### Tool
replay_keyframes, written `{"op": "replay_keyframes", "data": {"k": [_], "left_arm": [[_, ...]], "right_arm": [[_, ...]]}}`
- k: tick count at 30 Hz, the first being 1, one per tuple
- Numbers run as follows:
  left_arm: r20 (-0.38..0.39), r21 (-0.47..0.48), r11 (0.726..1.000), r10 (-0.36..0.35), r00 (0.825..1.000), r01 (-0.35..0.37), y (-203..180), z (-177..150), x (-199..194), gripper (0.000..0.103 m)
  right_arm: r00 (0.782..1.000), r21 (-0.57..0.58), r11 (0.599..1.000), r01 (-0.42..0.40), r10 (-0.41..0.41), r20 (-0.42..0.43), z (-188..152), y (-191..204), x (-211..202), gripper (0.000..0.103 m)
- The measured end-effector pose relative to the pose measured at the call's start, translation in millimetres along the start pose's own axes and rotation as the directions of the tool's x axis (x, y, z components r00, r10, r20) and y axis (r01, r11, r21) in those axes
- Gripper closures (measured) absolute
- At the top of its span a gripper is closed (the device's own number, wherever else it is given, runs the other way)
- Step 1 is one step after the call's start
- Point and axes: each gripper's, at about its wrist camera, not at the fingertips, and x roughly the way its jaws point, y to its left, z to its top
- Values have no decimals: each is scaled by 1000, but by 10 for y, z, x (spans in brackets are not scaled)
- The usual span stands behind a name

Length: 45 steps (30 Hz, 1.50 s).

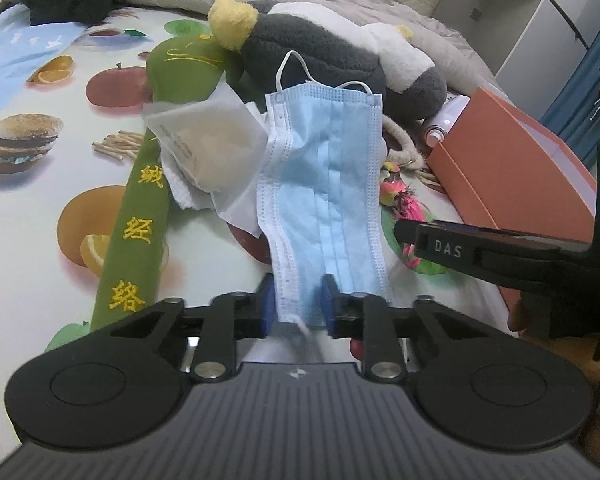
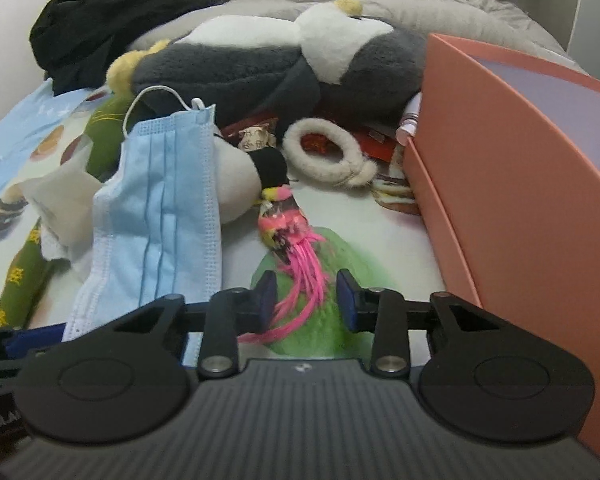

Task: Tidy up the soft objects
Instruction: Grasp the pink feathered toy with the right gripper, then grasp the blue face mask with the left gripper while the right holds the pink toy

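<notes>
Hanging lengthwise, the blue face mask point(image 1: 324, 176) runs its long axis straight away from the left gripper point(image 1: 298, 300), whose fingers point(image 1: 266, 300) pinch its near short end. Beside it on the bed, the pink tassel toy point(image 2: 290, 236) points its strands back into the right gripper point(image 2: 306, 298), fingers part open around them, not yet pressing. The orange box point(image 2: 500, 184) stands just right, nearer the right hand: probably the drop-off.
</notes>
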Motion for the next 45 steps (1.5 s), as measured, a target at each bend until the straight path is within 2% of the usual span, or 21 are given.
{"op": "replay_keyframes", "data": {"k": [2,3,6,11,21,30,36,37,38,39,40,41,42,45], "left_arm": [[2,-4,1000,-2,1000,2,-2,-1,4,95],[5,-4,1000,-5,1000,5,-4,-1,0,95],[14,-4,1000,-19,1000,19,-14,-1,-42,98],[39,-12,998,-63,997,63,-23,-11,-200,100],[11,-22,990,-136,991,137,-129,-187,-574,101],[-74,-6,991,-135,988,135,-169,-537,-921,101],[-143,-29,995,-96,985,92,-114,-591,-886,99],[-155,-38,995,-102,983,97,-101,-582,-874,94],[-164,-51,993,-109,980,102,-86,-575,-863,84],[-172,-67,993,-110,979,100,-76,-561,-856,75],[-172,-74,993,-107,979,96,-76,-545,-853,59],[-165,-70,994,-100,981,89,-89,-525,-857,52],[-159,-57,995,-92,983,84,-109,-507,-860,51],[-157,-28,998,-65,985,61,-157,-457,-827,45]], "right_arm": [[1000,-24,1000,-4,4,4,9,31,-1,86],[1000,-23,1000,-4,4,1,14,37,-4,91],[1000,-25,1000,-4,4,-6,11,50,-49,95],[1000,-30,1000,-8,8,-6,-48,72,-215,97],[999,-6,1000,-2,1,-36,-436,49,-694,97],[996,39,999,-22,25,-80,-823,43,-1227,97],[991,95,994,-56,67,-112,-996,-17,-1281,93],[991,108,992,-66,78,-111,-993,-34,-1285,93],[991,112,991,-68,81,-109,-985,-44,-1286,90],[991,108,992,-66,78,-110,-976,-49,-1286,84],[991,98,993,-63,74,-108,-964,-52,-1283,78],[992,94,993,-67,77,-101,-965,-53,-1290,67],[993,93,993,-72,80,-91,-964,-62,-1294,61],[994,69,995,-78,82,-68,-954,-63,-1281,59]]}}
